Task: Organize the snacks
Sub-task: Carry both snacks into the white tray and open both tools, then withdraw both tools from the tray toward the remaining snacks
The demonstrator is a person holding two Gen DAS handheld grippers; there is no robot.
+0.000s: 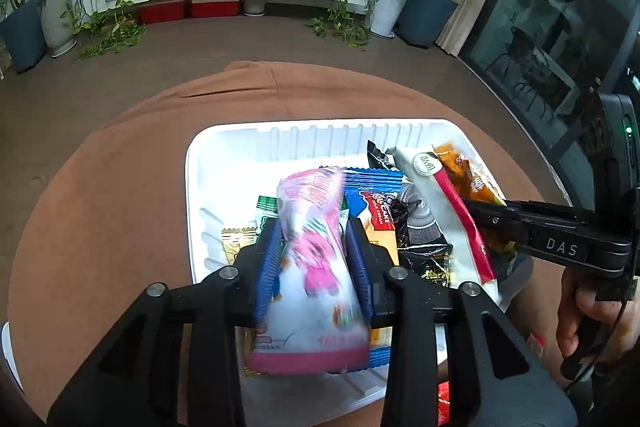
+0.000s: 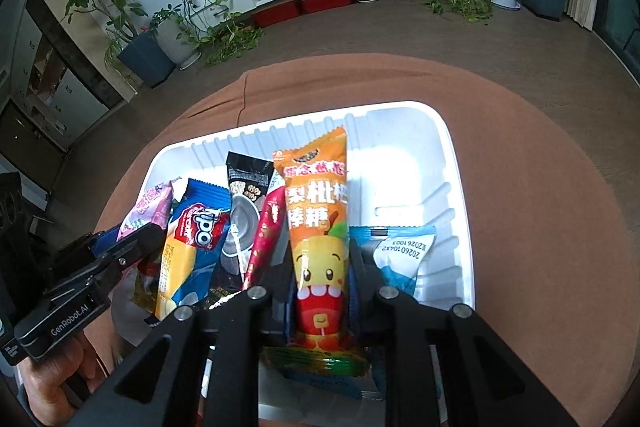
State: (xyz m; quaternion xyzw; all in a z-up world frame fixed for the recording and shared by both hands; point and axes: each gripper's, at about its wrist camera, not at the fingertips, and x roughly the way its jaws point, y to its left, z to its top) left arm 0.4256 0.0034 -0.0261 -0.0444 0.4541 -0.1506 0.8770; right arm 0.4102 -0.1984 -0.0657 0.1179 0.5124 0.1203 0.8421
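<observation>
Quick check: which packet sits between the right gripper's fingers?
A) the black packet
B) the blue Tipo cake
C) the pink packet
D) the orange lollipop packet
D: in the right wrist view the orange lollipop packet stands between the right gripper's fingers, over the white tray; the pink packet is in the left gripper.

A round counter covered in smooth tan-brown cloth (image 1: 120, 187) carries a white ribbed plastic tray (image 2: 452, 163) near its middle, the rim running toward twelve o'clock. A crease in the cloth lies at eleven o'clock.
</observation>
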